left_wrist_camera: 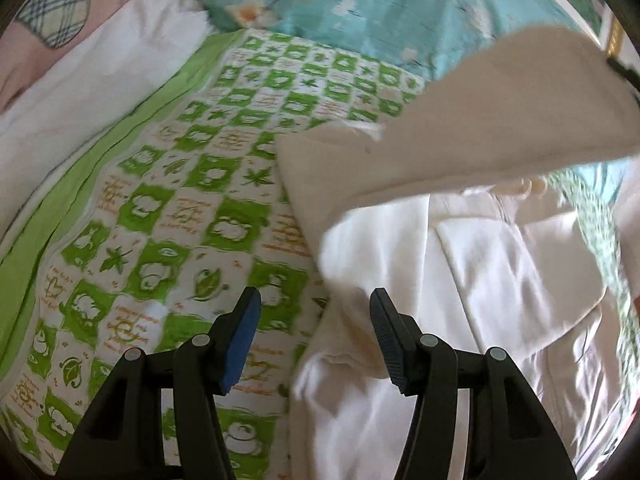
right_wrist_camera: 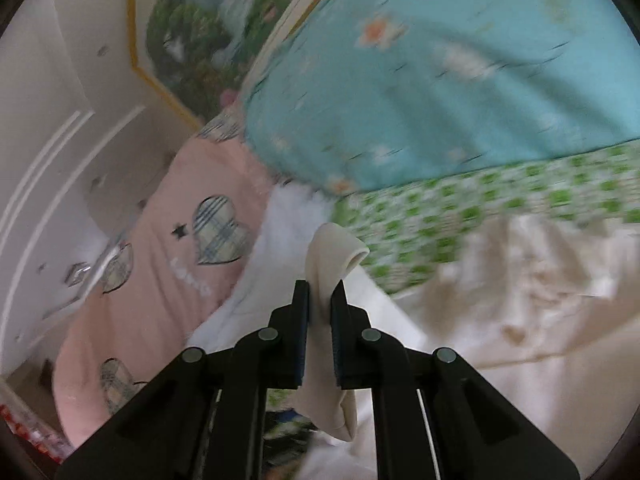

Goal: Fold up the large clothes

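Note:
A cream jacket (left_wrist_camera: 492, 280) lies crumpled on the green-patterned bedsheet (left_wrist_camera: 180, 208). One sleeve (left_wrist_camera: 480, 128) is lifted and stretches up toward the right edge of the left wrist view. My left gripper (left_wrist_camera: 315, 300) hovers open over the jacket's left edge, with nothing pressed between its blue pads. In the right wrist view my right gripper (right_wrist_camera: 320, 290) is shut on the sleeve's cuff (right_wrist_camera: 334, 252), which sticks up past the fingertips while more sleeve hangs below them. The jacket body (right_wrist_camera: 520, 300) lies blurred to the right.
A teal floral quilt (left_wrist_camera: 360, 4) is bunched at the far side of the bed. A white fluffy blanket (left_wrist_camera: 96, 92) and a pink cover with plaid hearts (right_wrist_camera: 160, 264) lie to the left. A framed landscape picture (right_wrist_camera: 192, 24) hangs on the white wall.

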A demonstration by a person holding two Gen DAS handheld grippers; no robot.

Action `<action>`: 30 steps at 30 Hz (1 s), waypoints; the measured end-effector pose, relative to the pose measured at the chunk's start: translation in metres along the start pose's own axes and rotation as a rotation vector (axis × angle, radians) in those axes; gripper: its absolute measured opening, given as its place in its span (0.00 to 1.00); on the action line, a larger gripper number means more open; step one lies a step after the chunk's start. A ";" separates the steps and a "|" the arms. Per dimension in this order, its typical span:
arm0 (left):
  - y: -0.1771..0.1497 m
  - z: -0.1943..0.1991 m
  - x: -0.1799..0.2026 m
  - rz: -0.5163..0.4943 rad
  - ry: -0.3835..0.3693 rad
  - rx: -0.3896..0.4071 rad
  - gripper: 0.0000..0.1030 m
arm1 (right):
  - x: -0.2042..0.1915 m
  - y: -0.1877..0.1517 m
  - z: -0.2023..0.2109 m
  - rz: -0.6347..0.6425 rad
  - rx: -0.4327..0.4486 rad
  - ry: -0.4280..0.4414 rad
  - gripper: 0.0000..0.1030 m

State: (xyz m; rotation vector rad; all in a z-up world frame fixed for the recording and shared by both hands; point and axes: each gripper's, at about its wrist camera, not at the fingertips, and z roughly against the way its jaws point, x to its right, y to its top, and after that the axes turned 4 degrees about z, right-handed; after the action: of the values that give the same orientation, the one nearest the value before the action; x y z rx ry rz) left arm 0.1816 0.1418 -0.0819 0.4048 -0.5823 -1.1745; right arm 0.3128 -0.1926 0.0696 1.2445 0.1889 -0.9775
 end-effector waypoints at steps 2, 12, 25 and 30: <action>-0.004 -0.003 0.011 -0.033 -0.010 -0.006 0.56 | 0.021 -0.007 0.025 0.005 0.011 -0.106 0.10; -0.029 -0.020 0.029 -0.126 0.042 -0.060 0.57 | 0.166 -0.075 0.095 -0.222 -0.078 -0.444 0.10; -0.022 -0.012 -0.019 0.061 0.068 -0.039 0.39 | 0.156 -0.081 0.089 -0.197 -0.112 -0.432 0.10; -0.026 -0.009 -0.020 0.075 0.065 -0.040 0.39 | 0.187 -0.105 0.067 -0.186 -0.249 -0.616 0.10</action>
State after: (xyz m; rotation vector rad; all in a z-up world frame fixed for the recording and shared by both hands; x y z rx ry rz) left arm 0.1628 0.1520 -0.1081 0.3825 -0.5120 -1.0958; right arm 0.3259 -0.3464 -0.0940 0.6653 -0.0589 -1.4075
